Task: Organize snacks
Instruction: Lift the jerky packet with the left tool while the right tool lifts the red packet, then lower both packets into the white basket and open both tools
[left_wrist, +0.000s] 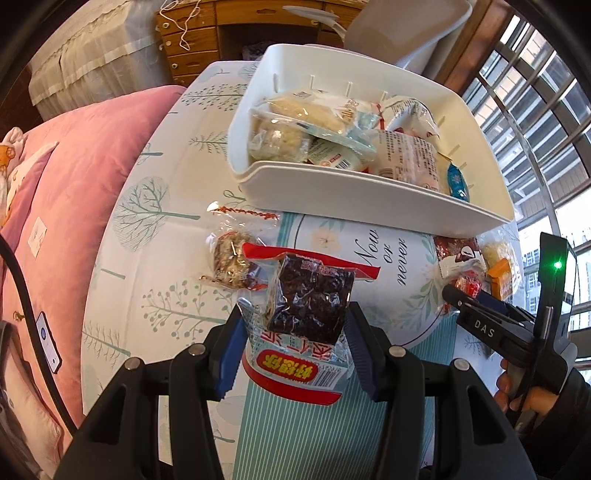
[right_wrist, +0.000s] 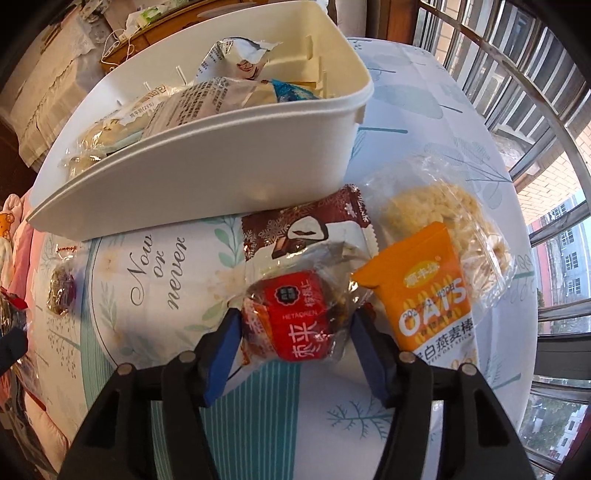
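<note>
Right wrist view shows the right gripper (right_wrist: 291, 332) half open around a red "HETAOREN" snack (right_wrist: 295, 317), beside the orange "OATS" pack (right_wrist: 424, 299), near the white bin (right_wrist: 207, 155) on the "Now or never" tablecloth (right_wrist: 155, 273).

Place: a home bedroom.
Bedding: pink quilted duvet (left_wrist: 74, 177) at left.
Furniture: far wooden drawer cabinet (left_wrist: 188, 44).
Table: tree-printed white tablecloth (left_wrist: 162, 221).
Window: metal-barred window (right_wrist: 535, 110) at right.

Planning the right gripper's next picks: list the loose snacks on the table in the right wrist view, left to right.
Small clear-wrapped snack → red-labelled date packet between the right gripper's fingers → orange oats bar → clear bag of puffed rice cake.
</note>
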